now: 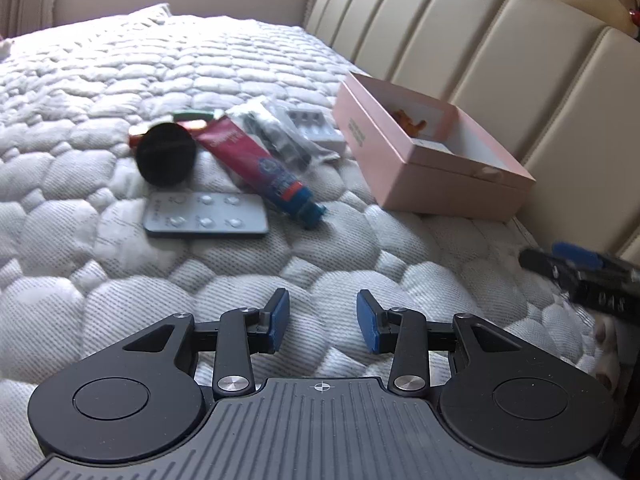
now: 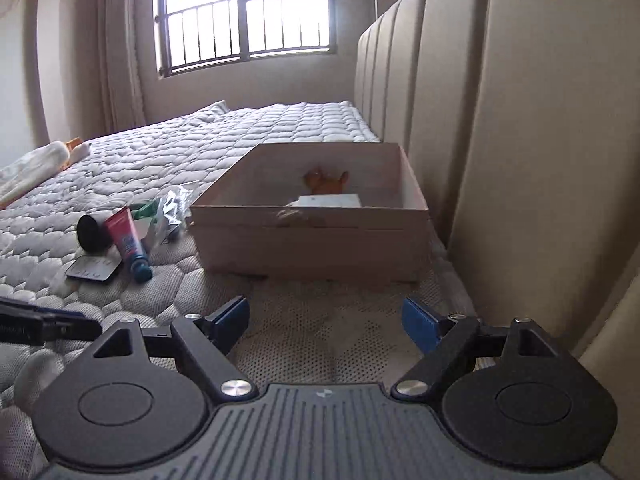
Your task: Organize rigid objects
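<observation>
A pink open box (image 1: 404,160) (image 2: 308,240) rests on the quilted mattress (image 1: 120,80) against the headboard, with an orange toy (image 1: 410,120) (image 2: 326,182) and a white card inside. Left of it lies a small pile: a black round object (image 1: 166,156) (image 2: 90,232), a red and blue tube (image 1: 260,168) (image 2: 128,242), a grey remote (image 1: 206,216) (image 2: 92,268), a clear bag of dark items (image 1: 276,132) (image 2: 172,210) and a white tray (image 1: 316,124). My left gripper (image 1: 323,320) hangs open and empty short of the pile. My right gripper (image 2: 326,320) stands open and empty before the box.
The padded beige headboard (image 1: 500,48) (image 2: 500,120) runs along the right. A barred window (image 2: 248,16) is at the far wall. Folded cloth (image 2: 36,168) lies at the mattress's far left. The right gripper's tip (image 1: 580,268) shows at the left view's right edge.
</observation>
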Demonstrator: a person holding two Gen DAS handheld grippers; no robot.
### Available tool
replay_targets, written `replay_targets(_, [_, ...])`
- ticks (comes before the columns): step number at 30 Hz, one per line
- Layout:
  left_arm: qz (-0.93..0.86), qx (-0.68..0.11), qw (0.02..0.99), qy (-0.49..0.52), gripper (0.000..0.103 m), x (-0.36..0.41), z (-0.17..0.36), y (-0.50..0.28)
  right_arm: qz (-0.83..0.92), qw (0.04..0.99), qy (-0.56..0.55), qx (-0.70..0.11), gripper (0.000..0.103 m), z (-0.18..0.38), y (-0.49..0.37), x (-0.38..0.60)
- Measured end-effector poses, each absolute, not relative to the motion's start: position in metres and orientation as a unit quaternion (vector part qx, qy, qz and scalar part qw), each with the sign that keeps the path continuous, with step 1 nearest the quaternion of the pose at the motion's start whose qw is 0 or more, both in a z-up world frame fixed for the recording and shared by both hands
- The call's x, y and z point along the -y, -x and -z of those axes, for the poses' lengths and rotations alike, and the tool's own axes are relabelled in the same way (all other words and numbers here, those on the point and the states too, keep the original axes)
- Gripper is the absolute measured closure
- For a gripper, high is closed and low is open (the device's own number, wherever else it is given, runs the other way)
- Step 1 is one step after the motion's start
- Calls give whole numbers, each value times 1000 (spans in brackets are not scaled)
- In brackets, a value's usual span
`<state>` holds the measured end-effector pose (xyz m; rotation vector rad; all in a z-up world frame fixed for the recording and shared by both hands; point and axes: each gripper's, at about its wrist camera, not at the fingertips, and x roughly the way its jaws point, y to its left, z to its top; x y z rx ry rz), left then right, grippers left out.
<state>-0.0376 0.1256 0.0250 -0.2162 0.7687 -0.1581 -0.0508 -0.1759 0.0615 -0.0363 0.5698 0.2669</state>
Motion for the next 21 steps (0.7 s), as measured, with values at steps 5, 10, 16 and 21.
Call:
replay_targets(5, [35,-363,925,108,61,-150,-33,23,-142,952,42,-269,19,-49,58,166])
replay_targets(10, [-4,-331,931,157,61,-181,-51,6,-149,948,72,-271,19,-37,62,156])
replay_targets(16, [-43,-324,933,151,61,-212,-70,-35,-155,944,58,-287,19,-32,58,160])
replay_targets(21, [-55,-360,913,185,61,-232,-59,-76,-156,942,46,-293,19,-30,55,163])
